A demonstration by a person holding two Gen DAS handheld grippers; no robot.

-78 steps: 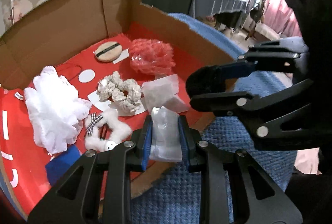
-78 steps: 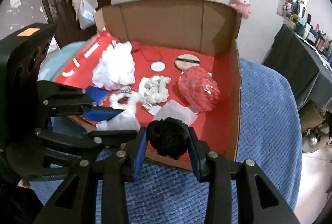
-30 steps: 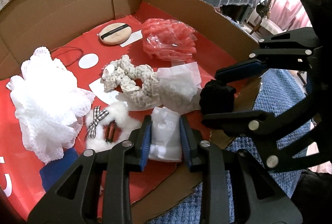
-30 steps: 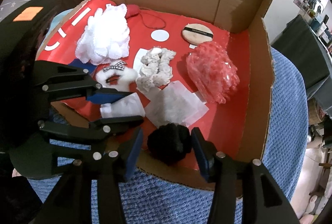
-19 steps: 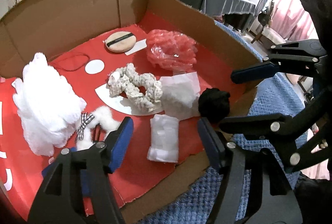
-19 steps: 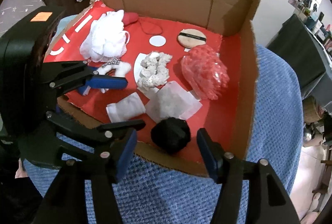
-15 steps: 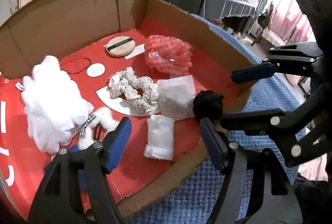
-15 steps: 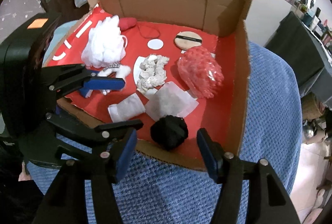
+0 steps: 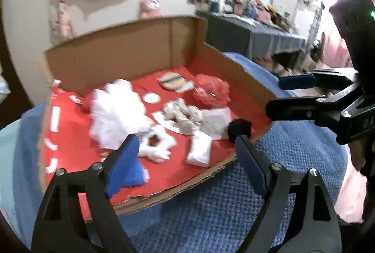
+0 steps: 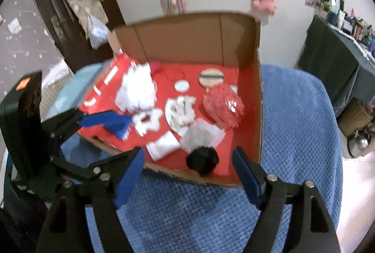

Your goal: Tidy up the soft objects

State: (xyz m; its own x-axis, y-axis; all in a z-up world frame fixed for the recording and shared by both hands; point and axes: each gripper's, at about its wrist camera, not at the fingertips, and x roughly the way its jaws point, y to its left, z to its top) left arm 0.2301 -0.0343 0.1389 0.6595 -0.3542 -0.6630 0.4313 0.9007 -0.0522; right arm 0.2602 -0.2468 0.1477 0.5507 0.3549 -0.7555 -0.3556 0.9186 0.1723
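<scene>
A cardboard box [image 10: 257, 112] with a red floor holds several soft things. A black pompom [image 10: 203, 161] [image 9: 239, 129] lies at its front edge. A white folded pouch [image 10: 163, 144] [image 9: 199, 149] lies left of it. Behind are a flat white packet [image 10: 204, 135], a cream scrunchie [image 10: 180, 110], a red mesh puff [image 10: 223, 107], a white puff [image 10: 137, 91] and a white fluffy bow clip [image 9: 155, 143]. My left gripper [image 9: 185, 159] is open and empty, in front of the box. My right gripper [image 10: 187, 173] is open and empty above the blanket, just in front of the pompom.
The box stands on a blue knitted blanket [image 10: 300, 126]. A round beige powder puff [image 10: 211, 76] and a white disc [image 10: 181, 85] lie at the back of the box. A blue cloth [image 9: 134, 173] lies at the front left. A dark table [image 10: 332, 58] stands at the right.
Both grippers opened and let go: the white pouch and the black pompom now lie on the box floor. Both grippers have pulled back and up from the box.
</scene>
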